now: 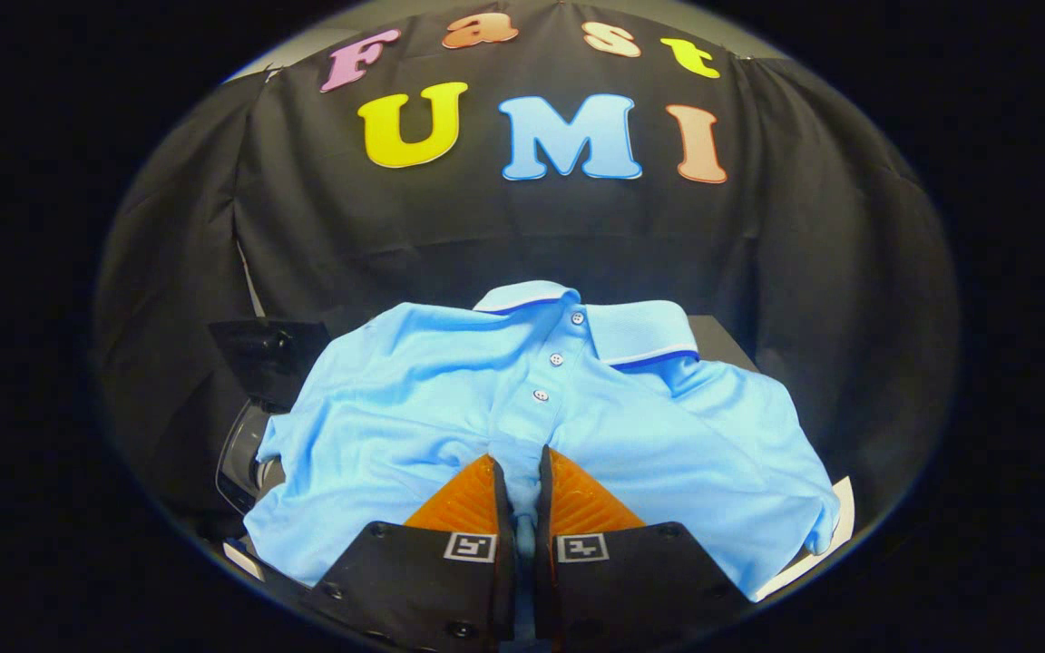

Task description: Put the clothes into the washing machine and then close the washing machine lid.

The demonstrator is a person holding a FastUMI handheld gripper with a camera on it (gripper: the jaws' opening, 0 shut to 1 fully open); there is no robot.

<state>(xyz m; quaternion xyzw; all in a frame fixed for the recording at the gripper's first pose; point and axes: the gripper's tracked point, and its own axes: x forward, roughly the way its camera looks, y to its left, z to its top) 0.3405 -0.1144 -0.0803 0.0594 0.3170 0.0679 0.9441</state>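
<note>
**Gripper pinching polo shirt over machine**

We find the gripper (522, 494) with its fingers (468, 499) drawn nearly together, pinching a fold of the light blue polo shirt (450, 390) at its lower placket. The shirt lies spread flat, collar (613, 331) at twelve o'clock from the fingers, three buttons running between. A dark washing machine (255, 426) edge shows at ten o'clock beneath the sleeve. The black cloth wall (522, 227) stands beyond.

Matt knit cloth polo shirt (450, 399)
</note>
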